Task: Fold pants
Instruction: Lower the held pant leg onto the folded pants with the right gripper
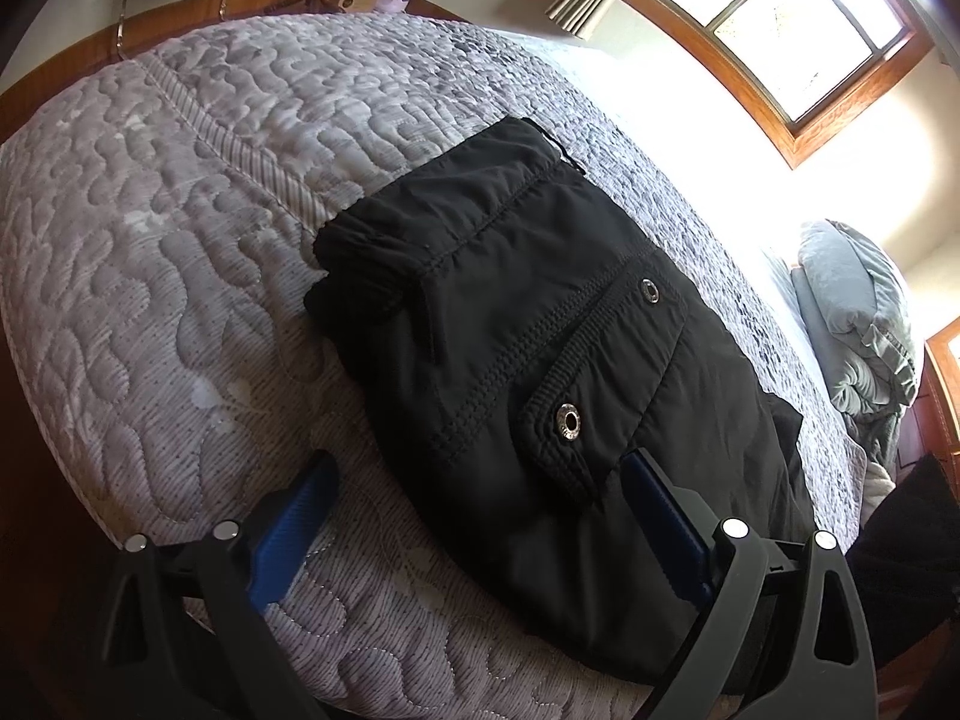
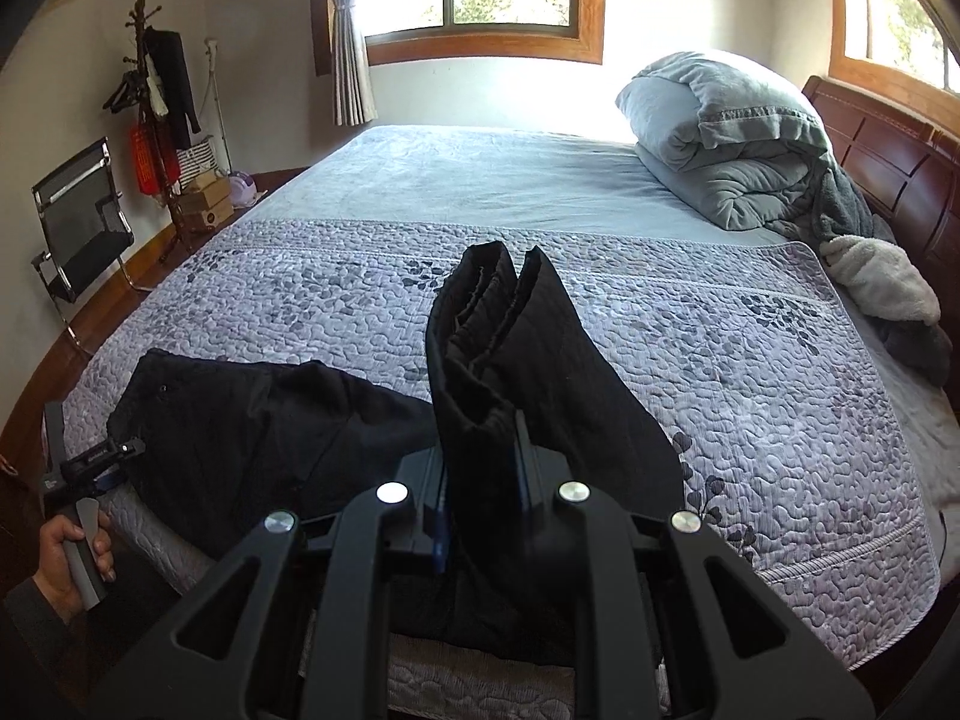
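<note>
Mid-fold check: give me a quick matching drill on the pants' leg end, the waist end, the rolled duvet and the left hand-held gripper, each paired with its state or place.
1 leg end
2 waist end
3 rolled duvet
4 left hand-held gripper

A by the headboard
B jaws open, over the pants
C lying flat on the quilt
D clamped and lifted in the right hand-held gripper

Pairs: 1-D, 2-C, 3-A, 4-B

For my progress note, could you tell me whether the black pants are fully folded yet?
Not yet: the black pants lie partly folded, their legs raised in the shut right tongs.
</note>
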The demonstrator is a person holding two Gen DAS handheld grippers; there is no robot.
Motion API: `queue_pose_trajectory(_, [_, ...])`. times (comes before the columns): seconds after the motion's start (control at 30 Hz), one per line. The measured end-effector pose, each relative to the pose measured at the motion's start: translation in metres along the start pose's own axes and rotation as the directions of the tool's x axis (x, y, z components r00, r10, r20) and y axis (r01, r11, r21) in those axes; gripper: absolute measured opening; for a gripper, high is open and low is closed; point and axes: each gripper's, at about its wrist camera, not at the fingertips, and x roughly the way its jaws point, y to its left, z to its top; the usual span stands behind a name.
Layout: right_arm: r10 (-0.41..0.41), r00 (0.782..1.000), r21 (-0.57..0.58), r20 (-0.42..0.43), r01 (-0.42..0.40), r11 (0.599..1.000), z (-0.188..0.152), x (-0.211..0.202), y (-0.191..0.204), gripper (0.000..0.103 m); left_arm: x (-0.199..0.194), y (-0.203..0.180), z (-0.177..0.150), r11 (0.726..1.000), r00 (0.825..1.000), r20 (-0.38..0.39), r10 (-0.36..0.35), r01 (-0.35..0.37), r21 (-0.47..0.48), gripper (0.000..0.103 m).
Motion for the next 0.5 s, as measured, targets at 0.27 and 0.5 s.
queue_pose_trajectory(0.27, [-0.052,0.996,-0.125,-0.069,0.043,0.991,-0.018,0.036,0.039,0.015,-0.001,0.004,0.001,1.000,1.000,-0.004,-0.021,0.021,-0.007,0.096])
queue_pose_trajectory(0.5, [-0.088,0.990,-0.232,-0.114,0.060,0.971,-0.036,0.063,0.066,0.015,-0.002,0.007,0.000,0.999,0.999,-0.004,-0.034,0.034,-0.012,0.096])
